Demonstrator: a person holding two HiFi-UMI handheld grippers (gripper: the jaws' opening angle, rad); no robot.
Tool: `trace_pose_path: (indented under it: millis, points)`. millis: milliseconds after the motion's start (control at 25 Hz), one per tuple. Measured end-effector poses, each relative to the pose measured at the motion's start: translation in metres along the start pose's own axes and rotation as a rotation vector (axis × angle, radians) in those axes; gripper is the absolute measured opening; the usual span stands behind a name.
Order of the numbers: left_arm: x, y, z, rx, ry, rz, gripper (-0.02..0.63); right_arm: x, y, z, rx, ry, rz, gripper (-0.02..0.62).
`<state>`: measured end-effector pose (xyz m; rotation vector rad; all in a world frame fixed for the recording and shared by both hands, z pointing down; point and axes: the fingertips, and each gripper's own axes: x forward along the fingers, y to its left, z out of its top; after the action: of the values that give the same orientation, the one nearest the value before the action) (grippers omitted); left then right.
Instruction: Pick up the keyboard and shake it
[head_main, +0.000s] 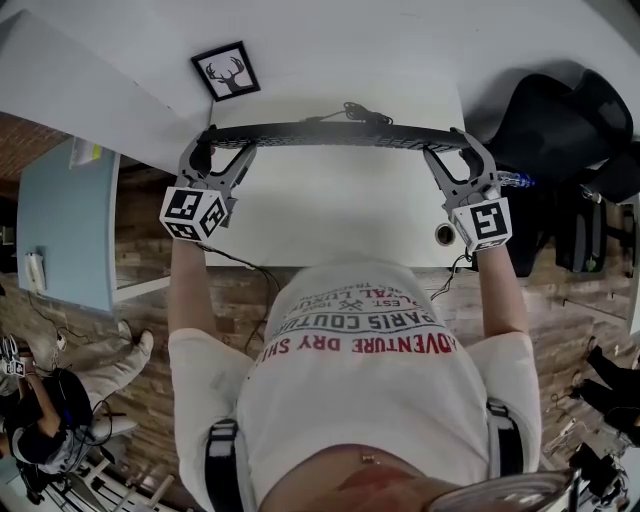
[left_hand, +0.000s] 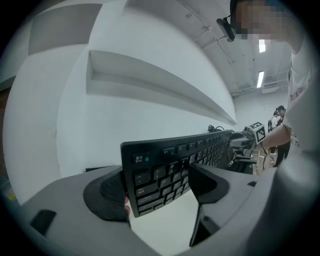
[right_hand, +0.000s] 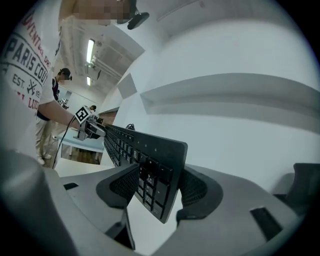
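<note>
Keyboard (head_main: 335, 135): black, full-length, seen edge-on in the head view, raised over the white counter (head_main: 340, 215). It is carried at both ends, with the left gripper (head_main: 222, 152) on one end and the right gripper (head_main: 458, 152) on the other. Its cable (head_main: 355, 112) lies just behind it. A framed deer picture (head_main: 226, 71) sits beyond, and a black chair (head_main: 560, 120) stands to the right.

Left gripper view: both jaws are clenched on the Esc end of the keyboard (left_hand: 165, 170), one pad behind the board and one on the keys. The board stands nearly upright, with the counter (left_hand: 160, 230) showing beneath it. The right gripper (left_hand: 247, 140) is at the far end.

Right gripper view: the jaws are clamped on the opposite end of the keyboard (right_hand: 150, 165), with pads on both faces. The board tilts away toward the left gripper (right_hand: 87, 125).
</note>
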<state>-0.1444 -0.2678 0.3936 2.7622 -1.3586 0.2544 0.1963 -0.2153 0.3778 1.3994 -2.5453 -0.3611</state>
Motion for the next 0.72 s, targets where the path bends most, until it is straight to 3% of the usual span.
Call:
trace_pose_path:
  millis: [160,280,400,520,720]
  points:
    - [0.001,0.004,-0.006,-0.014,-0.01,-0.017,0.359,-0.001,0.006,0.036,-0.116,-0.147,-0.058,0.255]
    - [-0.002,0.004,-0.011,-0.012,-0.016,-0.031,0.359,-0.007,0.011,0.053,-0.141,-0.225,-0.131,0.255]
    - [-0.003,0.003,-0.01,-0.001,-0.032,-0.036,0.359,-0.016,0.013,0.049,-0.192,-0.196,-0.174,0.255]
    - [-0.002,0.001,-0.008,0.011,-0.043,-0.035,0.359,-0.021,0.014,0.037,-0.343,-0.1,-0.153,0.255]
    - [-0.001,-0.003,-0.007,0.036,-0.051,-0.02,0.359,-0.023,0.011,0.029,-0.338,-0.059,-0.161,0.255]
